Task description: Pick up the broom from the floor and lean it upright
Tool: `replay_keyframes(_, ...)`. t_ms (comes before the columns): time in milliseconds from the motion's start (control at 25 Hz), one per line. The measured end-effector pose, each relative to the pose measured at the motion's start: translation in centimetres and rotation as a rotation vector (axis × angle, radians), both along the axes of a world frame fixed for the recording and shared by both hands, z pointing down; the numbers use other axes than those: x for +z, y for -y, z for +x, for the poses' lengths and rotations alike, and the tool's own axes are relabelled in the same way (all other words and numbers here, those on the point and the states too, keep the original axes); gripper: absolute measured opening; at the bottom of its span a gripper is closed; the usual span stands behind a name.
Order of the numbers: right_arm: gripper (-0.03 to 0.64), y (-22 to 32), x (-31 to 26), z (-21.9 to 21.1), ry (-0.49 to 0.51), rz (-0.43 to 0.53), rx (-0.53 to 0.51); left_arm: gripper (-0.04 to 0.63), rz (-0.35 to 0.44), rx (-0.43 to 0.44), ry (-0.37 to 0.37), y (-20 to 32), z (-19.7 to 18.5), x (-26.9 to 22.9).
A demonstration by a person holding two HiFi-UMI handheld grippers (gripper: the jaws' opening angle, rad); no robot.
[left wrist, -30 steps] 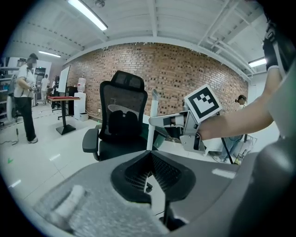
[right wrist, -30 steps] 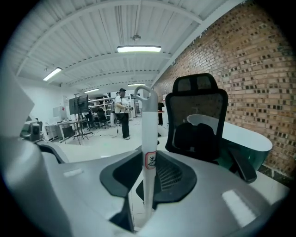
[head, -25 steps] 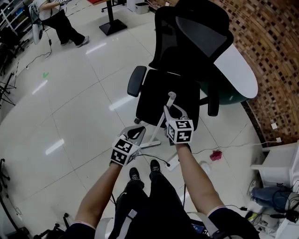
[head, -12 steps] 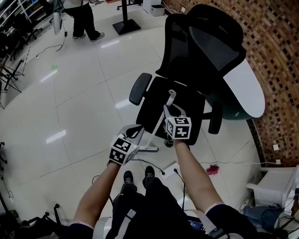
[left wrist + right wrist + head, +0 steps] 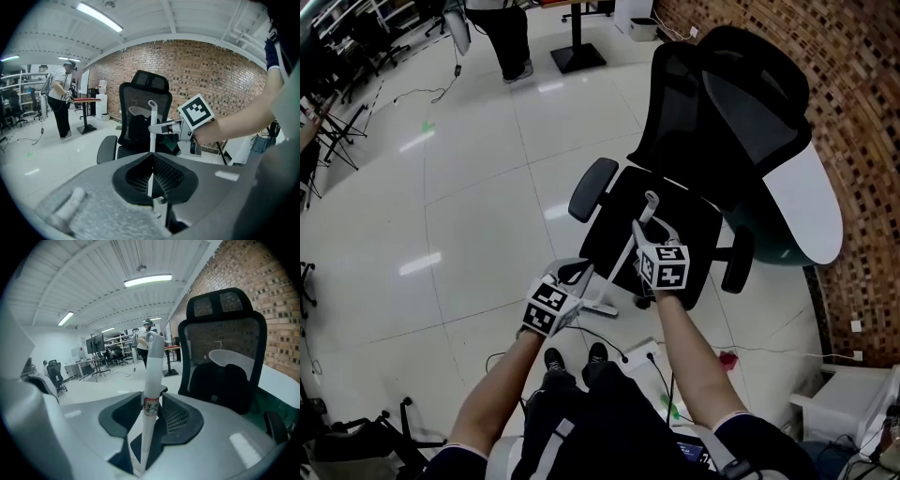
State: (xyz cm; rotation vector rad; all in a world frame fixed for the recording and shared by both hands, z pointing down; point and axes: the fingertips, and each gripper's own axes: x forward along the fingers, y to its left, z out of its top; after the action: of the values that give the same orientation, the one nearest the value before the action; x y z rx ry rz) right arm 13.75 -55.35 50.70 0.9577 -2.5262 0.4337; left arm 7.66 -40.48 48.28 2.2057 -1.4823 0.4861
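Note:
The broom's white handle [image 5: 623, 258] stands nearly upright in front of a black office chair [image 5: 619, 202], its top [image 5: 651, 199] over the seat. My left gripper [image 5: 579, 274] is shut on the lower handle [image 5: 151, 140], pads pinching it. Higher up, my right gripper [image 5: 639, 228] has the handle [image 5: 152, 376] between its jaws. Those jaws are opening, and a dark gap shows beside the handle. In the left gripper view the right gripper [image 5: 161, 127] surrounds the handle just above. The broom's head is hidden below my hands.
The chair's backrest [image 5: 220, 333] rises right behind the handle. A white round table [image 5: 806, 206] and a brick wall [image 5: 862, 112] lie to the right. Cables and a power strip [image 5: 652, 361] lie by my feet. A person [image 5: 502, 28] stands far off on the tiled floor.
Both grippers and the broom have shifted across the floor along with me, and the chair now sits a little farther right in the head view. The handle stays nearly upright.

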Motion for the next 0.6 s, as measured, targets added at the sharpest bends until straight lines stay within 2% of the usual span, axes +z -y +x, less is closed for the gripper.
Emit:
replay_keyframes(120, 0.168, -0.3, -1.2, -0.3, 0.016, 0.017, -0.02, 0.002, 0.008, -0.007, -0.004, 0.4, 0.0, -0.3)
replay_keyframes(400, 0.213, -0.7, -5.2, 0.0, 0.056, 0.082, -0.006, 0.002, 0.046, -0.002, -0.015, 0.8, -0.2, -2.1)
replay_keyframes(520, 0.209, -1.8, -7.8, 0.9, 0.079, 0.126, 0.034, 0.002, 0.074, 0.015, -0.014, 0.5, -0.5, -3.5)
replay_keyframes(600, 0.181, -3.3, -9.7, 1.6, 0.103, 0.158, 0.06, 0.002, 0.105, 0.024, -0.018, 0.0, -0.8, -4.9)
